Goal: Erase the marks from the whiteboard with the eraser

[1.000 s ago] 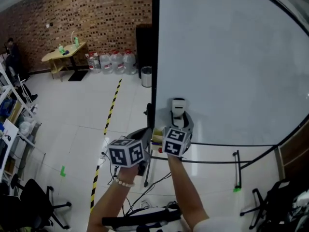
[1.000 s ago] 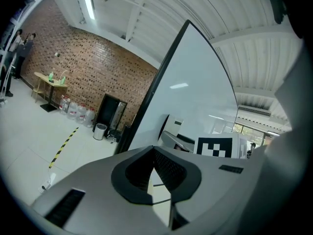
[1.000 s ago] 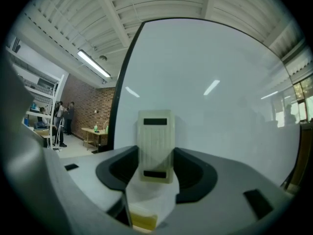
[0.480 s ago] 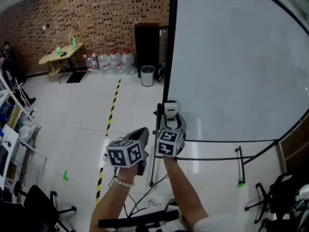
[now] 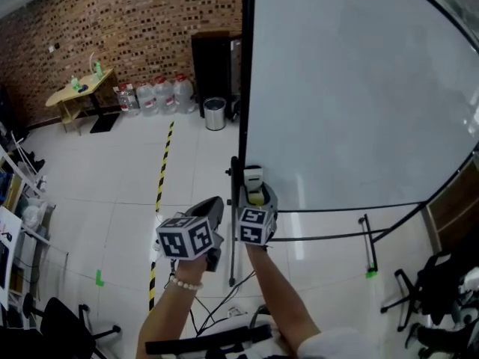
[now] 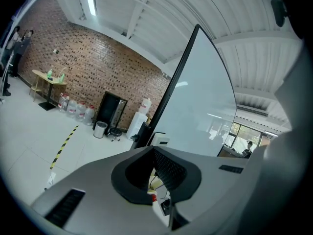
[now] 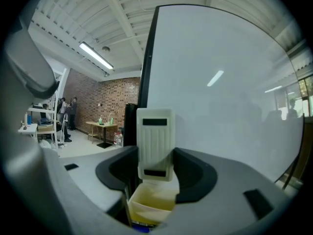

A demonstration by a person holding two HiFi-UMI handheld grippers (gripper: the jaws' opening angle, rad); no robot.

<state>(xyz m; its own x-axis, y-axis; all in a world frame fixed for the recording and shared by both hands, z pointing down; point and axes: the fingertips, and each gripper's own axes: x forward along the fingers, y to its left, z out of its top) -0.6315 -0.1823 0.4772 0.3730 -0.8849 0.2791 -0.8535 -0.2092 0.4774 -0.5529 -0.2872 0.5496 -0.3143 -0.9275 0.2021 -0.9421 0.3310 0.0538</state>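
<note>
Your right gripper point(image 7: 156, 176) is clamped on the eraser point(image 7: 155, 143), which sits at the lower left corner of the whiteboard point(image 5: 352, 88), just beside its dark frame point(image 5: 243, 88). Whether the felt touches the surface can't be told. Your left gripper point(image 6: 152, 153) has its jaws together on nothing, held low beside the right one. No marks show on the board, so the erasing looks finished, or nearly so.
</note>
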